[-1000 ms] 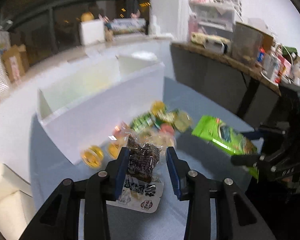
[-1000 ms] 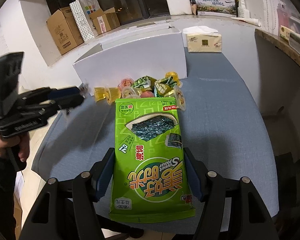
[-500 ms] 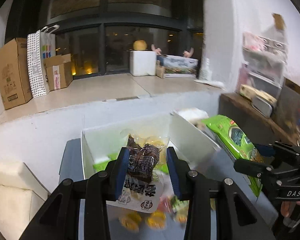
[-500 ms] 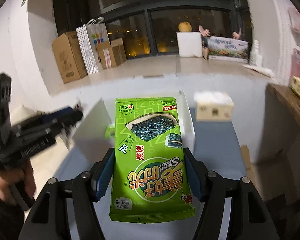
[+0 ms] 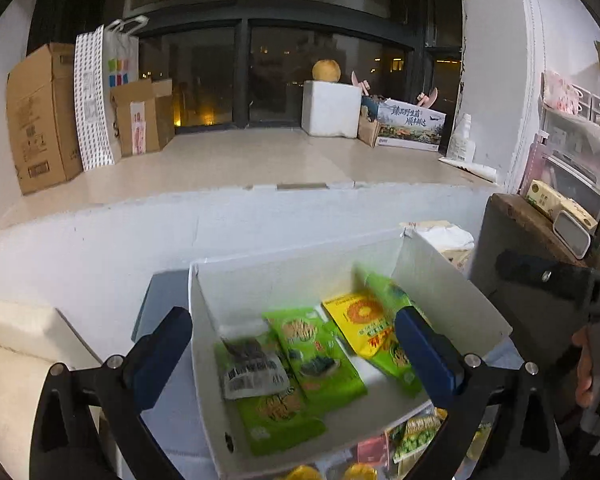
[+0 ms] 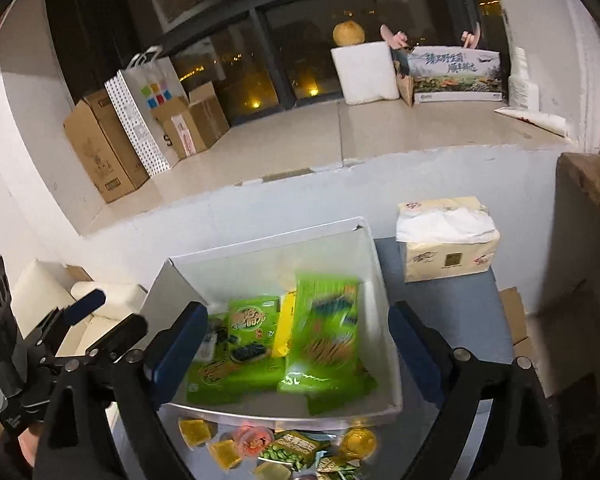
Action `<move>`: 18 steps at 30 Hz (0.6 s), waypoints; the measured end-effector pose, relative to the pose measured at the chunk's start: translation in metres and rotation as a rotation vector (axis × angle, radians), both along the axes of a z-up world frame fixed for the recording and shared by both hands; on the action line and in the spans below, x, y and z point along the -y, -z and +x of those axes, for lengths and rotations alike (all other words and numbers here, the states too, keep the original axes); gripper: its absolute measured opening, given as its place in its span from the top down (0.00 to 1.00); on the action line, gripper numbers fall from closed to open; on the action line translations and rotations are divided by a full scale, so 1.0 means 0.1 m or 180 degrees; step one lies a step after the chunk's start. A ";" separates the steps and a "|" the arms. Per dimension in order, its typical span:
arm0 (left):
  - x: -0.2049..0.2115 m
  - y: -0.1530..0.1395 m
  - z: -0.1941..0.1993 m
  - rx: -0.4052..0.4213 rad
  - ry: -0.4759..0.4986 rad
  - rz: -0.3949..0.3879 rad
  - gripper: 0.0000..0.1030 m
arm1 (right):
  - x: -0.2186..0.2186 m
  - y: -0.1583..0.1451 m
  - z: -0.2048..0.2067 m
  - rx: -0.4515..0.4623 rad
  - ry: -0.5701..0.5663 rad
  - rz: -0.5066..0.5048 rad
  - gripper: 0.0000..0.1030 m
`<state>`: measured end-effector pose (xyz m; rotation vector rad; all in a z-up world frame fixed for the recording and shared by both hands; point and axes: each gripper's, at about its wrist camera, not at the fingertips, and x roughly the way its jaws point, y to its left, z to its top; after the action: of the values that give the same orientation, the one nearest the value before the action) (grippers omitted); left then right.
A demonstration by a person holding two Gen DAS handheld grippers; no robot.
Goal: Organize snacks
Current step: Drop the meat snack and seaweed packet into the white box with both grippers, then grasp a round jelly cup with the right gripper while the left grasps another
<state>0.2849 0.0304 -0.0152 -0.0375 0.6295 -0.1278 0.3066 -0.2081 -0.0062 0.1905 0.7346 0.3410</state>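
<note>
White card is forming the open rectangular box (image 6: 380,280) that is taking the snacks, and it is sitting on the blue-grey cloth-covered table (image 6: 440,320), towards the table's far edge, with a cream tissue pack (image 6: 446,244) just beside its right wall. Inside, several flat packets are lying across the floor of the box: a large green seaweed bag (image 6: 324,344) is lying blurred against the right wall, a yellow packet with an orange ring (image 5: 360,320) is lying partly under it, two smaller green bags (image 5: 316,352) are filling the middle, and a clear packet of dark snack (image 5: 252,364) is resting blurred near the left wall.

Over the box, the left gripper (image 5: 296,352) is hanging with its blue-padded fingers (image 5: 160,356) spread wide and nothing between them; the right gripper (image 6: 296,356) is likewise gaping, empty, above the green bags.

By my reckoning the larger packets are now in the box, so the bulk of the sorting looks done. What is remaining is the scatter of small pieces on the table along the box's near wall: yellow jelly cups (image 6: 196,430), a pink round cup (image 6: 256,442), small green pea sachets (image 6: 296,448) and a gold round cup (image 6: 358,444). These are looking light and slippery, so each is probably needing its own careful pinch.
</note>
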 end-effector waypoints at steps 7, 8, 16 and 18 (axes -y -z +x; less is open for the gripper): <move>0.02 -0.01 -0.47 -0.0007 0.0035 -0.0086 0.00 | 0.18 -0.05 -0.46 0.0150 -0.0039 -0.0028 0.00; 0.05 0.00 -0.57 -0.0001 0.0050 -0.0061 0.00 | 0.20 -0.05 -0.56 0.0178 -0.0056 -0.0027 0.00; 0.18 0.31 -1.46 -0.0076 0.0002 -0.0056 0.00 | 0.31 0.29 -1.52 0.0190 -0.0204 -0.0117 0.00; 0.19 0.45 -1.64 -0.0193 -0.0028 -0.0114 0.00 | 0.24 0.49 -1.71 0.0089 -0.0281 -0.0217 0.00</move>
<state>0.1204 0.0117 -0.0604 -0.0789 0.6875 -0.1297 0.1359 -0.2321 -0.0550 0.0889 0.7272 0.4014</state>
